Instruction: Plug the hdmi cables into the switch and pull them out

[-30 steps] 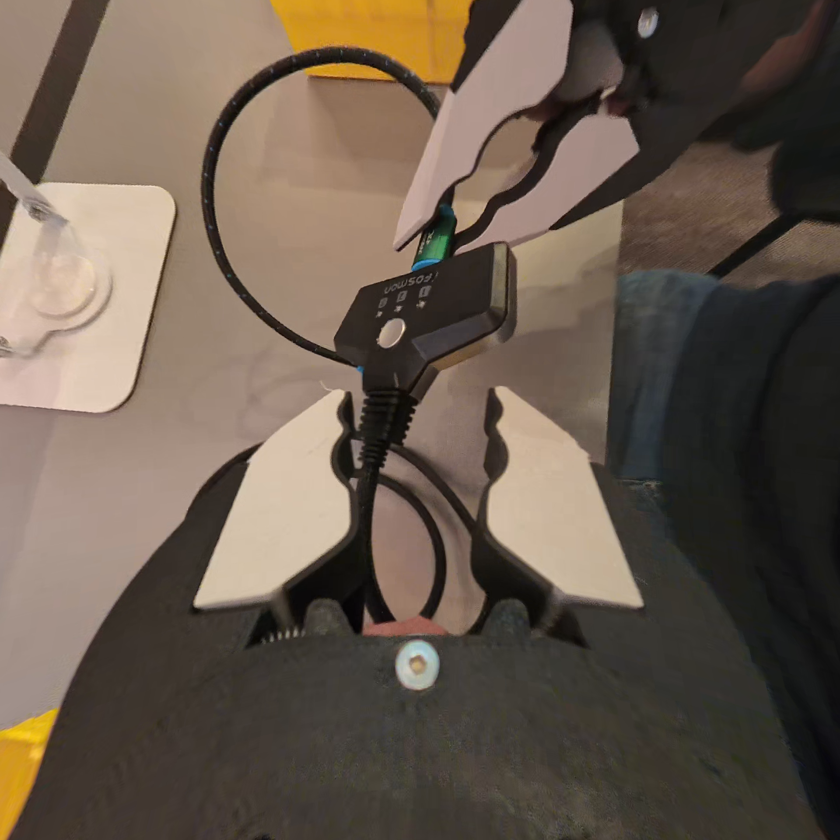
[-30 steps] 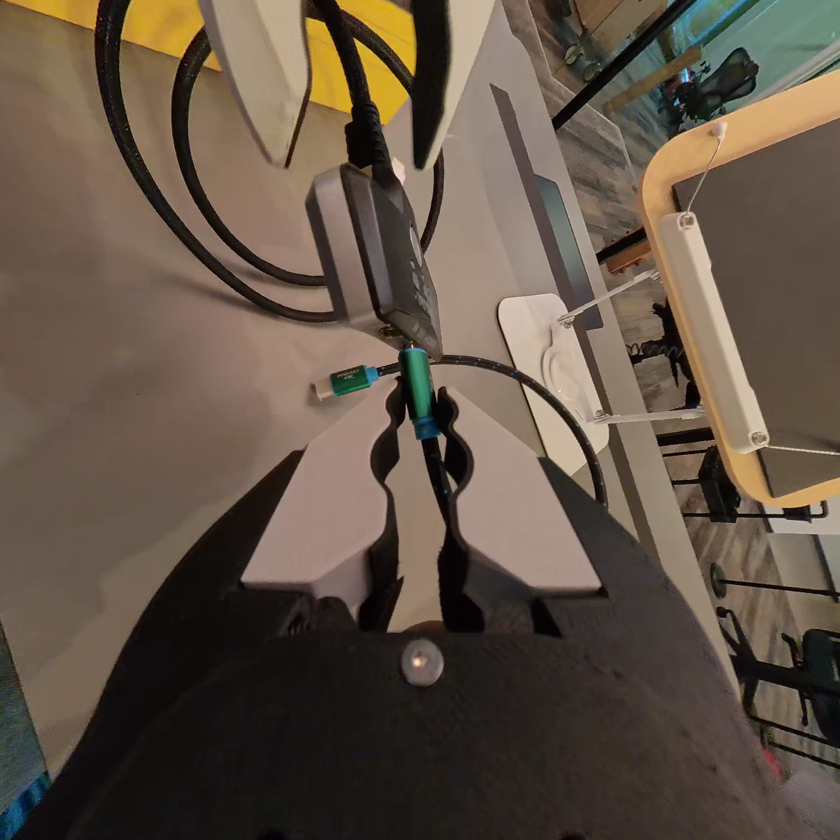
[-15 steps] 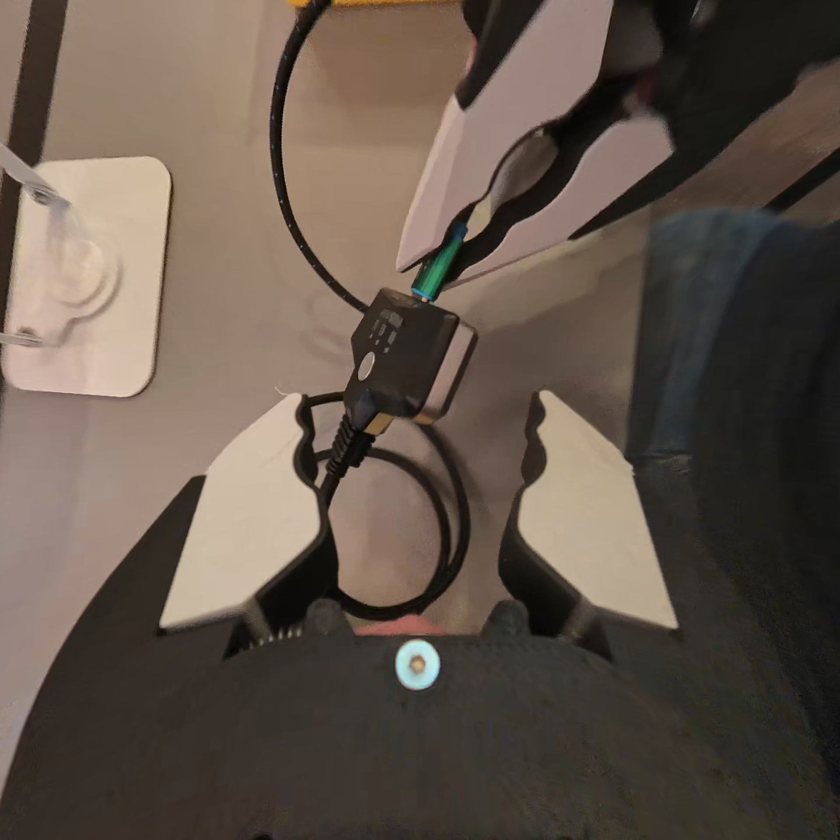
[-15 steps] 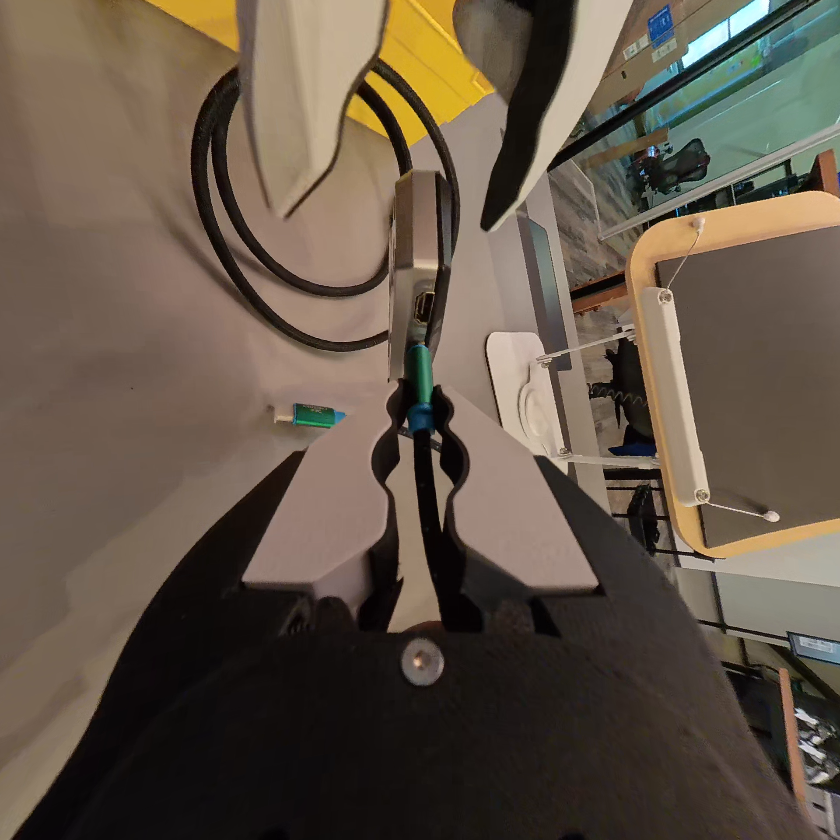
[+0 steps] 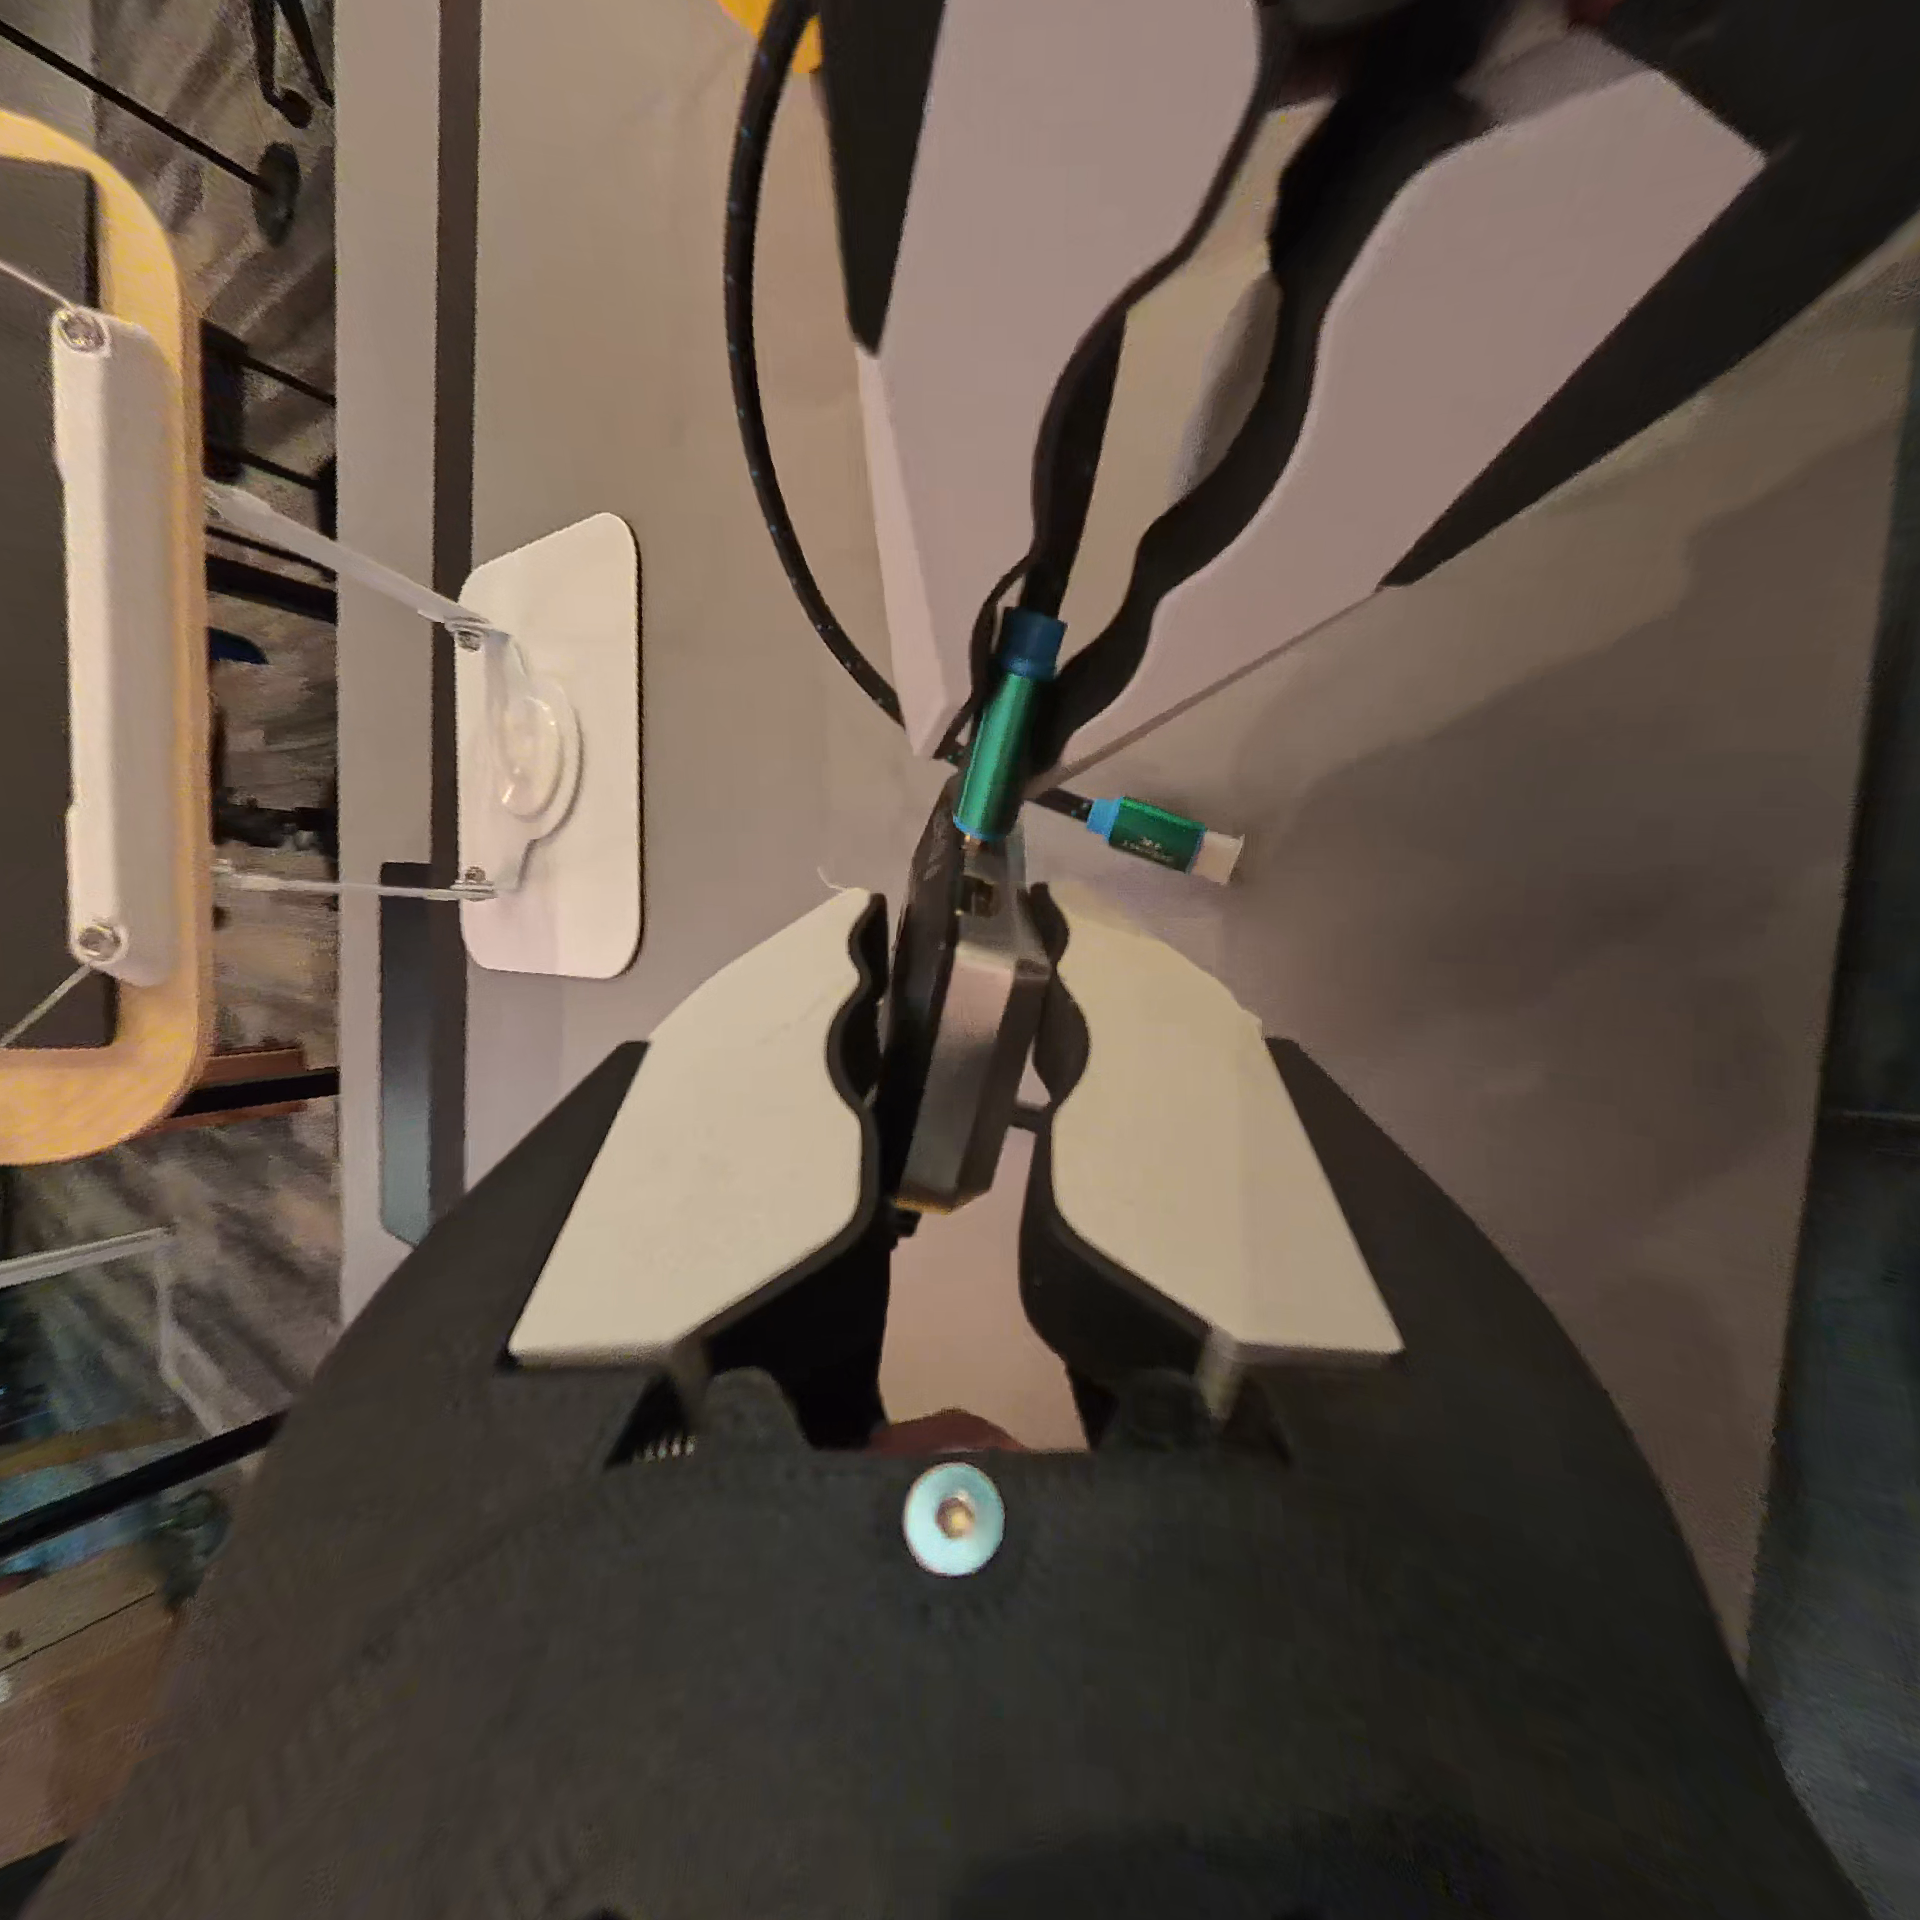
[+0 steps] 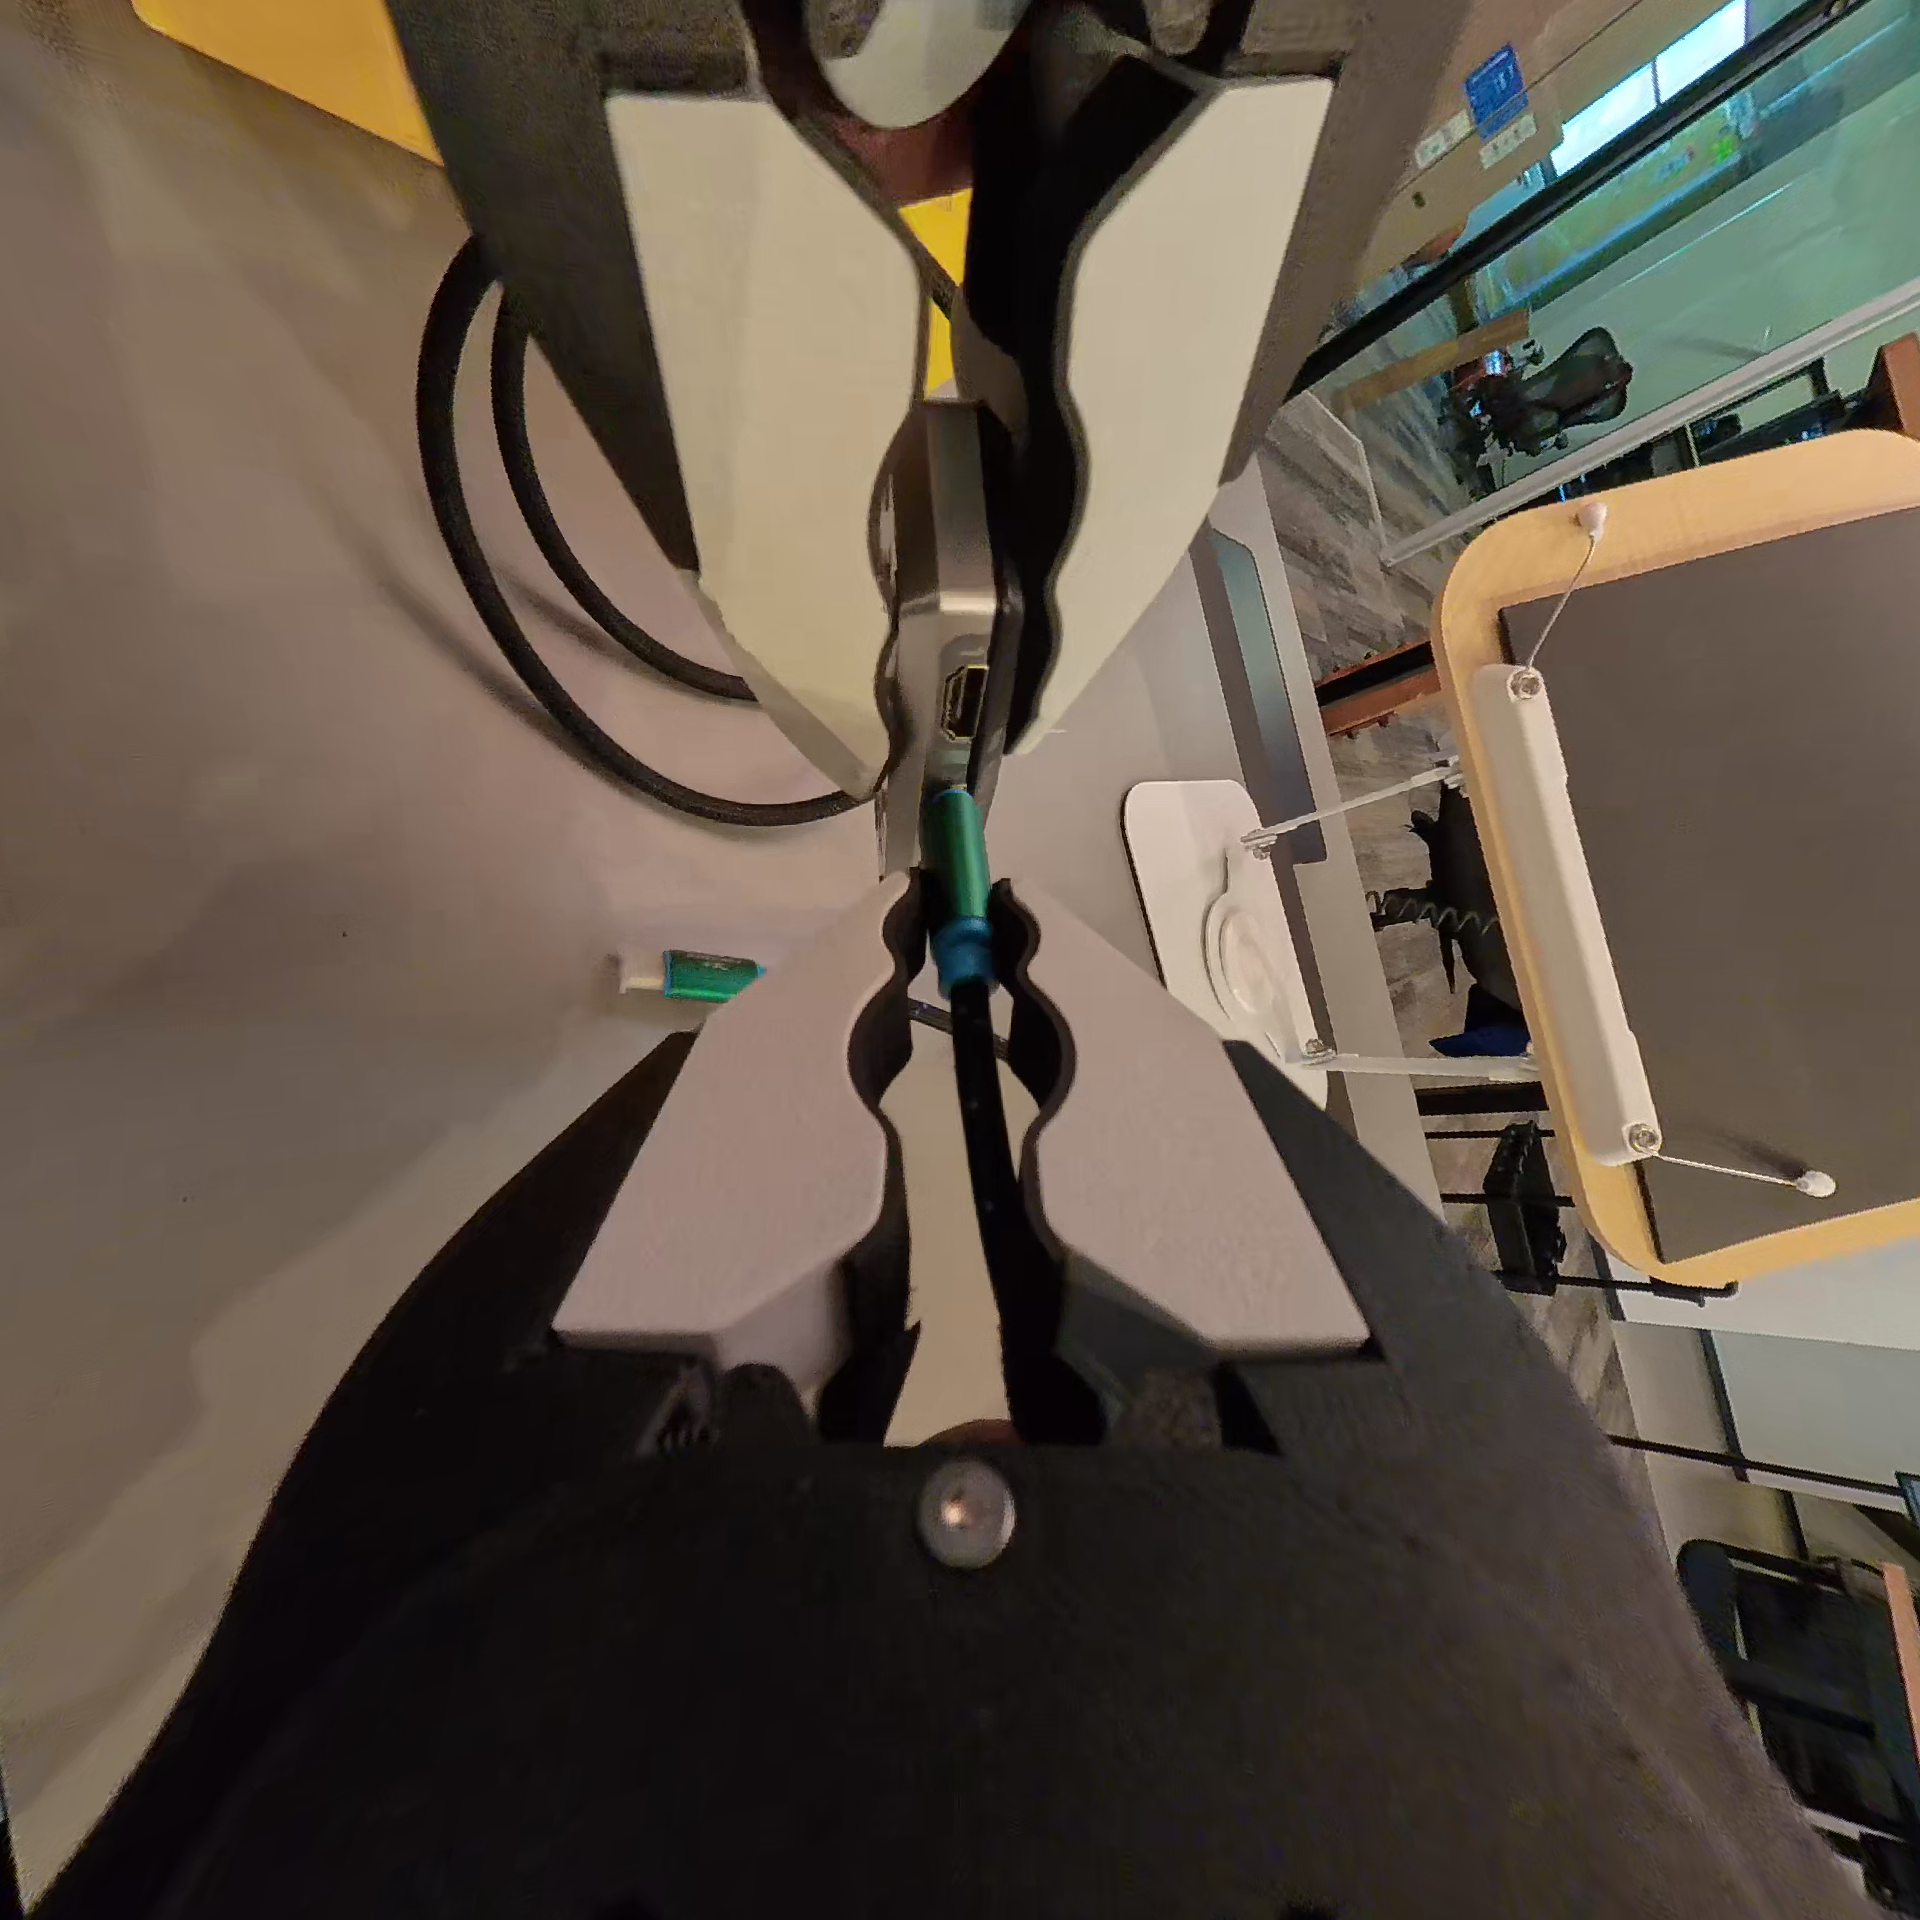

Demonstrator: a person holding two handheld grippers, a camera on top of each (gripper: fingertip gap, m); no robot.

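Grey table [image 5: 1558,1039] carries the job: the switch [image 5: 961,1049] stands on edge, clamped in the left hand-held gripper [image 5: 951,925], while the right hand-held gripper [image 6: 956,904] pinches a green plug [image 6: 958,852] seated at its port. Another plug [image 5: 1158,836] lies loose, so plugging seems half done. Only the right wrist view shows the vacant port [image 6: 961,701].

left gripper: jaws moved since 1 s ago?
Yes. The left gripper was open, well short of the switch; now its jaws clamp the switch. Against the white pad on the table, it went forward.
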